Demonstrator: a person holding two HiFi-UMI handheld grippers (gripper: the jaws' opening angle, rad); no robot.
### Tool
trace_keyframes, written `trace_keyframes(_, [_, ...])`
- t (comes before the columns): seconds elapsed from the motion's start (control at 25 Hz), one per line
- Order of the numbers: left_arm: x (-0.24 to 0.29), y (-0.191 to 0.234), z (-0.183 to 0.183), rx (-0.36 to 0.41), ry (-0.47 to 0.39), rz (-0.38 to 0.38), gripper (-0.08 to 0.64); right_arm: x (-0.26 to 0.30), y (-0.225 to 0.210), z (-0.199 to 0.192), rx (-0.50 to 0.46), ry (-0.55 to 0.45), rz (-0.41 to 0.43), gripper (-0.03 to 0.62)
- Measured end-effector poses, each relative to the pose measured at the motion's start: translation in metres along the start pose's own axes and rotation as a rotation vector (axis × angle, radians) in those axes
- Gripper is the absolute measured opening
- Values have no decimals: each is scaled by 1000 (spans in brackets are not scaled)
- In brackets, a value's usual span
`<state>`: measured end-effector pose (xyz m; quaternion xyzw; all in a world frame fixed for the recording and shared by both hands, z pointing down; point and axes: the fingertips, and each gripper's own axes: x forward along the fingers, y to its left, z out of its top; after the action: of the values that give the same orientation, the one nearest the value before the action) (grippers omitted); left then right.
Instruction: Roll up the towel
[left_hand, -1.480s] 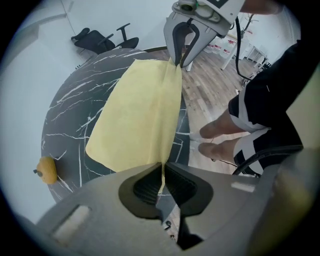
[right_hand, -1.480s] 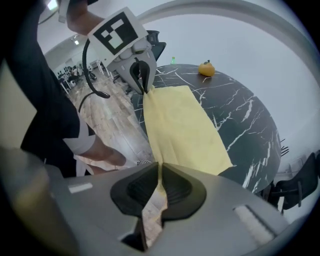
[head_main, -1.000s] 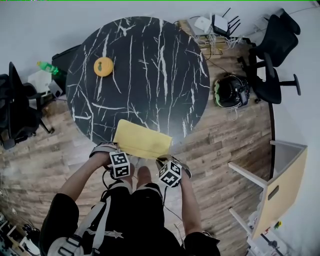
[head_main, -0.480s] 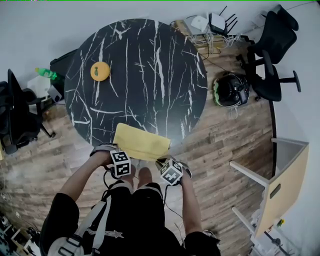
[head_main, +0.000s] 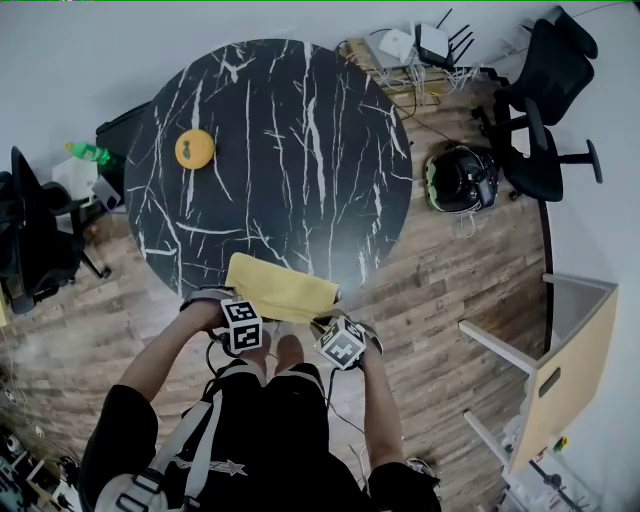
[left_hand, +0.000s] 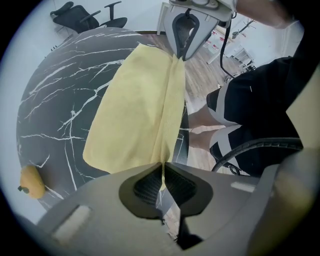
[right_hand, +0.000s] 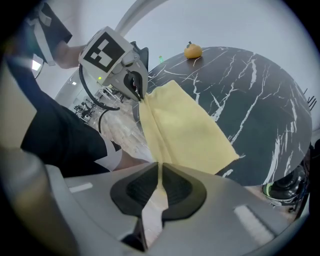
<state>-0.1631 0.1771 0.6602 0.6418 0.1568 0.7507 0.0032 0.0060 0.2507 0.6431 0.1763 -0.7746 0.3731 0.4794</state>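
Towel, place: the yellow towel (head_main: 280, 285) lies on the near edge of the round black marble table (head_main: 300, 140), well apart from the orange fruit-like thing (head_main: 194, 149) at the far left; most of it is flat on the top; the near hem is raised into a taut strip.
Towel, handling: likely light, soft and limp; it should sag wherever it is unsupported and slide easily on the smooth top; no risk of breakage.
Towel, hold: best taken at the two near corners, left and right, so the hem stays straight for an even roll.
Left gripper: the left gripper (left_hand: 162, 176) has its jaws pinched on the left end of the hem.
Left hand, pose: close to the body at the table's rim; the gripper points steeply down.
Right gripper: the right gripper (right_hand: 159, 182) is clamped on the right end of the same hem.
Right hand, pose: just beside the left; tilted down, a little less steeply.
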Motion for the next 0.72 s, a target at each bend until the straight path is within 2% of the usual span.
trace_keyframes(0.4, [-7, 32, 6, -13, -43, 85, 28, -2, -21, 10, 9, -33, -41, 31])
trace_keyframes(0.72, [-3, 41, 8, -27, -49, 101, 28, 3, -32, 13, 15, -37, -71, 31])
